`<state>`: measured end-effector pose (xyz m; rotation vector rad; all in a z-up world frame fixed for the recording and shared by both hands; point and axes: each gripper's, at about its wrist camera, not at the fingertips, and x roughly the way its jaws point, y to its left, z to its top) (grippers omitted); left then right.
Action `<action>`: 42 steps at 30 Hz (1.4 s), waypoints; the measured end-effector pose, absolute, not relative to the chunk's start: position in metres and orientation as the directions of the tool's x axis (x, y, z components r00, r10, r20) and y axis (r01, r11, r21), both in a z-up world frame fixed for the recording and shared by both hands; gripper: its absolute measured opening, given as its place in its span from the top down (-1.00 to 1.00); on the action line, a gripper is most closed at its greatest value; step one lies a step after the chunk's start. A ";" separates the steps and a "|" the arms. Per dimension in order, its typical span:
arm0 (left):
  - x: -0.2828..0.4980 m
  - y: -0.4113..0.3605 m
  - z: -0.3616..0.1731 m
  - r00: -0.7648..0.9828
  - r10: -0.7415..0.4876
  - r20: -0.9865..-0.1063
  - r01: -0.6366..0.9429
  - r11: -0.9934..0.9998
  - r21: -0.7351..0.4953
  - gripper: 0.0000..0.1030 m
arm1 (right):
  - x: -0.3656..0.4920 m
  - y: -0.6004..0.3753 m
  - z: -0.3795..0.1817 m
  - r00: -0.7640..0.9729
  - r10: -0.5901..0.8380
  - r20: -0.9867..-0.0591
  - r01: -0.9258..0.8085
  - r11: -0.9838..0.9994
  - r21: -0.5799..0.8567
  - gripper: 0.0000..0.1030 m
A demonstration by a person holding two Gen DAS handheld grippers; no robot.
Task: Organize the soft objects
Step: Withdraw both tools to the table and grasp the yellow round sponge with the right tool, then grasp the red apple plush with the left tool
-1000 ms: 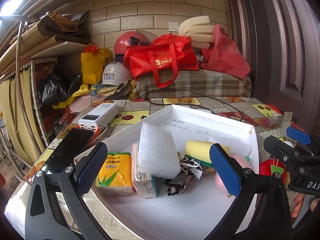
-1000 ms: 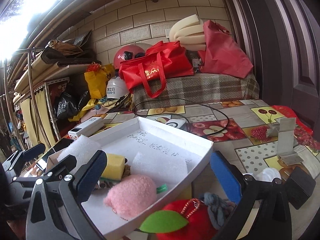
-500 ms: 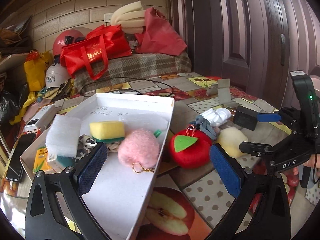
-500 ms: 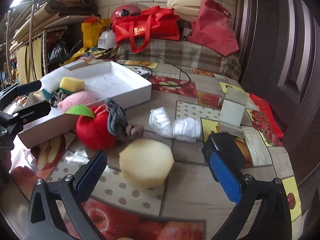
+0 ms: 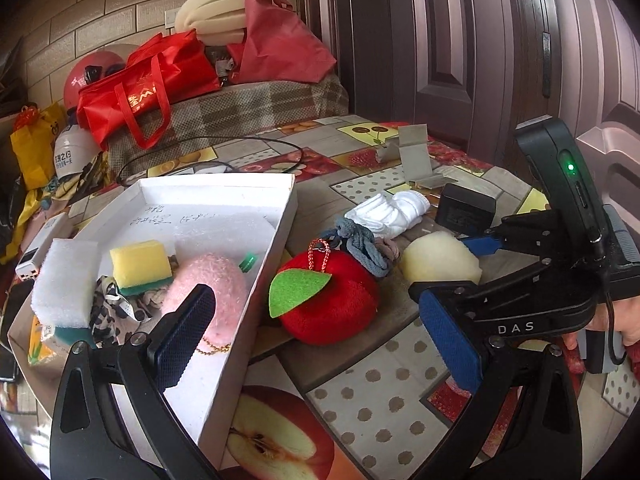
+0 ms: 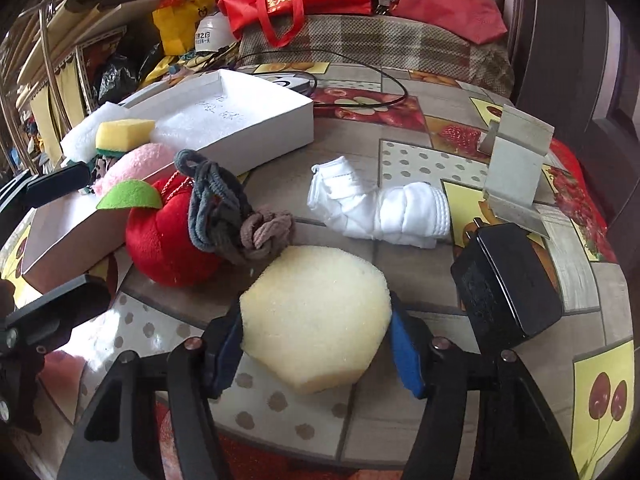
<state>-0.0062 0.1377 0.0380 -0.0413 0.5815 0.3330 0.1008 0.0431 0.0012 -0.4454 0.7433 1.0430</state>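
Fruit-patterned oilcloth covers the counter (image 6: 420, 176), with a brick wall and a dark wooden door behind it. Nearest the right wrist camera, the right claw (image 6: 316, 354) has its blue pads pressed against both sides of a pale yellow, roughly hexagonal foam sponge (image 6: 316, 320) that rests on the counter. Just left of that sponge sits a red plush apple (image 6: 168, 236) with a green felt leaf, and a knotted bundle of grey and brown hair ties (image 6: 236, 216) lies touching the sponge's far edge and draped over the apple. Right of the sponge stands a black power adapter (image 6: 508, 280); beyond the sponge lies a rolled white sock (image 6: 384, 212).

Left of the apple, the left claw (image 5: 316, 344) hangs wide open and holds nothing, one pad over the near corner of a shallow white cardboard box (image 5: 276, 240). Inside the box lie a pink fluffy plush (image 5: 208, 284), a yellow-and-green scrub sponge (image 5: 138, 266) and a white foam block (image 5: 64, 280). Farthest off, a red tote bag (image 5: 148, 80) rests on a checked blanket.
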 end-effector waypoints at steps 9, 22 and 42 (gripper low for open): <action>0.032 0.123 0.032 0.752 0.273 -0.599 -0.279 0.956 0.086 -0.99 | 0.124 -0.021 0.004 0.323 0.605 -0.728 -0.838 0.540 0.077 -0.21; -0.014 0.095 0.048 0.840 0.119 -0.529 -0.196 0.976 -0.092 -0.99 | 0.133 -0.030 0.006 0.287 0.643 -0.710 -0.823 0.545 0.161 -0.21; 0.055 0.118 0.020 0.686 0.268 -0.677 -0.278 0.956 0.098 -0.15 | 0.134 -0.030 0.005 0.282 0.647 -0.708 -0.821 0.544 0.170 -0.22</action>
